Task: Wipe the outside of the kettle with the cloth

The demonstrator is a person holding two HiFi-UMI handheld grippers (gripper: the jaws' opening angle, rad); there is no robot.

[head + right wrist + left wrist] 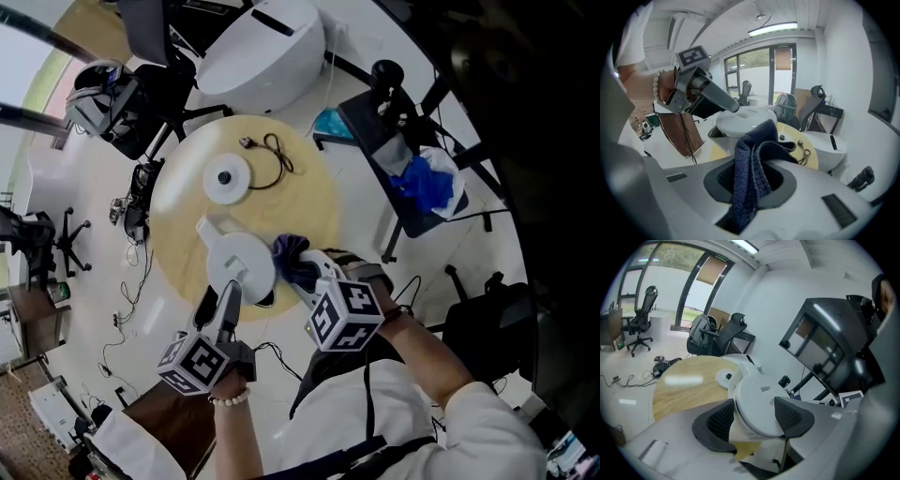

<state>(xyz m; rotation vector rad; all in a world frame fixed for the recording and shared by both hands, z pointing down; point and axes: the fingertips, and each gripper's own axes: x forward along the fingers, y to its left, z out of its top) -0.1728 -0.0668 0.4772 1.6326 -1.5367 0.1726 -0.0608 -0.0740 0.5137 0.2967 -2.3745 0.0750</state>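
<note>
The white kettle stands at the near edge of the round wooden table. My left gripper grips it from the near side. In the left gripper view the two dark pads press on either side of the kettle's rounded body. My right gripper is shut on a dark blue cloth, bunched just right of the kettle and close against it. In the right gripper view the cloth hangs folded between the jaws, with the kettle and the left gripper just beyond.
The kettle's round white base and a black cable lie farther back on the table. A large white rounded machine stands behind it. A black stand with a blue bag is at the right; a backpack and cables lie left.
</note>
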